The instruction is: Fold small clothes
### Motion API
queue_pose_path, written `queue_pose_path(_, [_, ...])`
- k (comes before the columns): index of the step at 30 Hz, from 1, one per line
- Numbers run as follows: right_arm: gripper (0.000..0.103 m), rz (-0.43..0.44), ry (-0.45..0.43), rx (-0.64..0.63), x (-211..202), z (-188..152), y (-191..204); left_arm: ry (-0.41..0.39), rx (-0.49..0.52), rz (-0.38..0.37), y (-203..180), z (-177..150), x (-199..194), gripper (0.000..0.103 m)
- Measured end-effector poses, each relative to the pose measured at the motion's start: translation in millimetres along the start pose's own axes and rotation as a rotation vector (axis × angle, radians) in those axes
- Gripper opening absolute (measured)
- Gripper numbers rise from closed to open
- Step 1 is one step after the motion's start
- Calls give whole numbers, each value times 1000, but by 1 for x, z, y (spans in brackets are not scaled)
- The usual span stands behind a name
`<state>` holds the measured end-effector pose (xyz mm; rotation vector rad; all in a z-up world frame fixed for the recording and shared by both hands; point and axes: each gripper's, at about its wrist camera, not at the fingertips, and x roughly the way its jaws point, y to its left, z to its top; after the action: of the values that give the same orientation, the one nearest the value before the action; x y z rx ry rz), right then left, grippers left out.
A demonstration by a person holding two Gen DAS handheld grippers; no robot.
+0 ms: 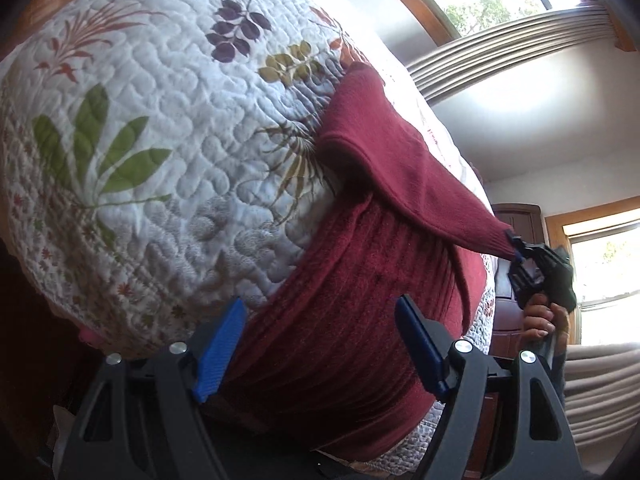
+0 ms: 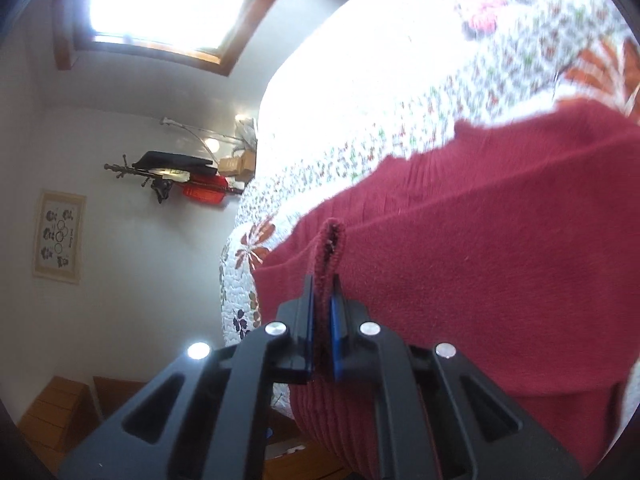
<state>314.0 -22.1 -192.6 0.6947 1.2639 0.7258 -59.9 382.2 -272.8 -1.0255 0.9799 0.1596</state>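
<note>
- Left wrist view: my left tongs (image 1: 320,344) hang spread over the maroon sweater (image 1: 352,292) lying on the quilted bed (image 1: 160,128), gripping nothing.
- Right wrist view: my right tongs (image 2: 323,328) pinch the sleeve cuff (image 2: 330,248); I judge the folding is barely begun.

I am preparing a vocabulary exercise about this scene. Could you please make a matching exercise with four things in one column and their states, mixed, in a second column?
Things:
1. left hand-held gripper
2. right hand-held gripper
3. red sweater
4. floral quilt

States:
A. lying on the bed cover
B. shut on a sleeve cuff
C. spread under the garment
D. open, holding nothing

Pairs: 1-D, 2-B, 3-A, 4-C
</note>
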Motion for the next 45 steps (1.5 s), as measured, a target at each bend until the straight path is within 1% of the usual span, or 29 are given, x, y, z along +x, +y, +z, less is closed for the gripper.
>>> queue_pose_path(3, [6, -21, -73, -21, -40, 5, 1, 21, 25, -7, -7, 2, 8, 77])
queue_pose_path(5, [6, -37, -115, -21, -64, 7, -6, 34, 44, -15, -14, 5, 13, 77])
queue_pose_path(8, [6, -69, -169, 4, -95, 6, -28, 44, 69, -25, -23, 9, 19, 77])
queue_pose_path(12, [6, -103, -213, 78, -119, -3, -71, 58, 88, -31, -27, 15, 25, 78])
queue_pose_path(15, [6, -105, -210, 130, -119, -11, -101, 64, 96, -29, -30, 16, 26, 78])
queue_pose_path(20, [6, -134, -190, 175, -107, -19, -127, 66, 93, -20, -31, 18, 27, 78])
queue_pose_path(28, [6, -143, -152, 236, -85, -18, -164, 72, 88, -6, -30, 18, 29, 78])
queue_pose_path(29, [9, -143, -143, 244, -81, -18, -170, 73, 89, -6, -30, 18, 30, 78])
queue_pose_path(30, [11, -153, -138, 253, -79, -19, -175, 76, 89, -6, -31, 18, 31, 78])
queue_pose_path(31, [14, -181, -143, 263, -80, -20, -181, 80, 90, -6, -32, 18, 33, 78])
queue_pose_path(33, [15, -236, -181, 285, -89, -23, -193, 82, 91, -7, -34, 17, 36, 78])
queue_pose_path(34, [15, -237, -204, 300, -96, -26, -196, 81, 92, -8, -35, 17, 36, 78])
queue_pose_path(35, [15, -217, -222, 302, -103, -28, -195, 80, 93, -10, -37, 16, 37, 78])
queue_pose_path(37, [15, -183, -229, 261, -108, -33, -182, 81, 91, -11, -38, 15, 39, 78])
queue_pose_path(39, [15, -166, -188, 208, -100, -36, -170, 88, 92, -11, -40, 13, 43, 78])
queue_pose_path(41, [15, -167, -144, 184, -87, -38, -166, 95, 98, -10, -43, 11, 47, 78])
queue_pose_path(43, [15, -181, -106, 185, -72, -41, -171, 95, 104, -11, -48, 8, 48, 78])
queue_pose_path(45, [14, -192, -90, 208, -62, -42, -181, 86, 108, -9, -51, 5, 46, 79])
